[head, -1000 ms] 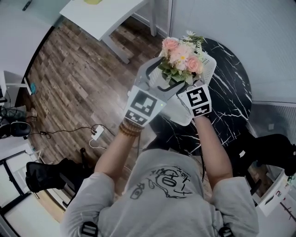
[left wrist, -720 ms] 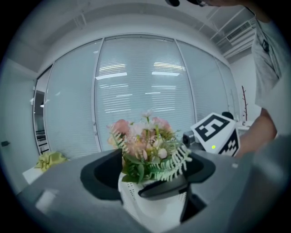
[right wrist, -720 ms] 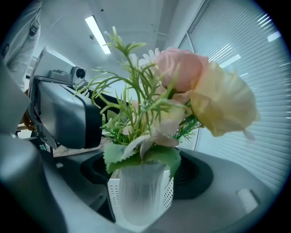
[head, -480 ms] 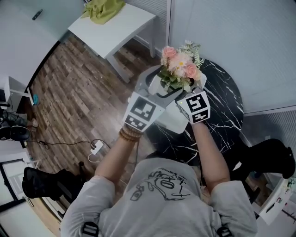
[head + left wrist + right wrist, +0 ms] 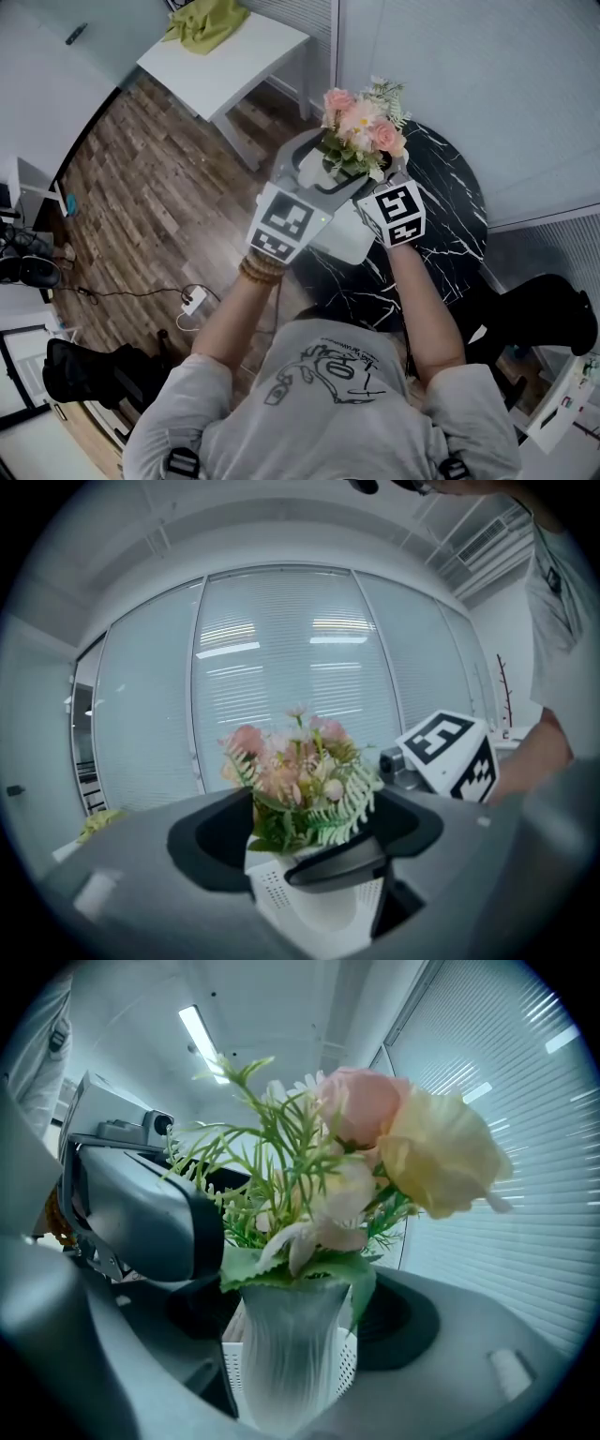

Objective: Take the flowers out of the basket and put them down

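Head view, seen from above: at far left a white desk (image 5: 234, 56) with a green cloth (image 5: 206, 23) stands on a wooden floor (image 5: 141, 187). At centre a person reaches both arms forward. The left gripper (image 5: 328, 169) has its jaws set wide and clasped round the leafy base of the flowers (image 5: 361, 127), a pink and cream bunch in a frosted vase (image 5: 291, 1354). Just below them sits the white perforated basket (image 5: 342, 239); the vase's foot is at its open top, and no view shows whether it is clear of the rim. The right gripper (image 5: 384, 173) meets the bunch from the other side, jaws wide and holding the vase. The basket stands on a round black marble table (image 5: 450, 197) at right.
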{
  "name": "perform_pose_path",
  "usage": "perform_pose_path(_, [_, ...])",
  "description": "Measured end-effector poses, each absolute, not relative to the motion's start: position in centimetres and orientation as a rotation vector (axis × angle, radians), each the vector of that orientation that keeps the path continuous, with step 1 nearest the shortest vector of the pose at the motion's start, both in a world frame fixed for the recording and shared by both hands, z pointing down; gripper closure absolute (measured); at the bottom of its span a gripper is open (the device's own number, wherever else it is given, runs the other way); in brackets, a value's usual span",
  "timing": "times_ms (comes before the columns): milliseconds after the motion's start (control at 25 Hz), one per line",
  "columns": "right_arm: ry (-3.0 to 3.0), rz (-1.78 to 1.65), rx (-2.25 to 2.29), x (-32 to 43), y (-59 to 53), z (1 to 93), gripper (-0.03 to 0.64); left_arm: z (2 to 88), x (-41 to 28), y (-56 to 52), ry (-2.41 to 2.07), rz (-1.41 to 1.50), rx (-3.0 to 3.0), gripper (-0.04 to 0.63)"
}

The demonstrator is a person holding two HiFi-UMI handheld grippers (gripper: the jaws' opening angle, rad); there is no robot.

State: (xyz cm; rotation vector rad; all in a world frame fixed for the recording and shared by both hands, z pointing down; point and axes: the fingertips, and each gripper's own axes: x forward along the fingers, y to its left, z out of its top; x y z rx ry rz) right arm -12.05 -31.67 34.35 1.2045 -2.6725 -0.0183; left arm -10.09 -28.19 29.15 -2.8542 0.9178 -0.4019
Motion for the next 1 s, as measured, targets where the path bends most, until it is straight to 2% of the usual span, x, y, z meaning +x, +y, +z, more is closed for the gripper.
perform_pose_path(360, [-2.652,-0.040,1.268,-8.4,-29.8,32.7,0.244,27.9,-6.6,-26.3,0.849,-0.373,-2.867,0.216])
perform_pose_path(1000, [-2.551,-0.030,1.436,2.7,-23.1,31.6,0.244,27.1,4.0,-19.3,0.651,-0.321,-2.921,0.218])
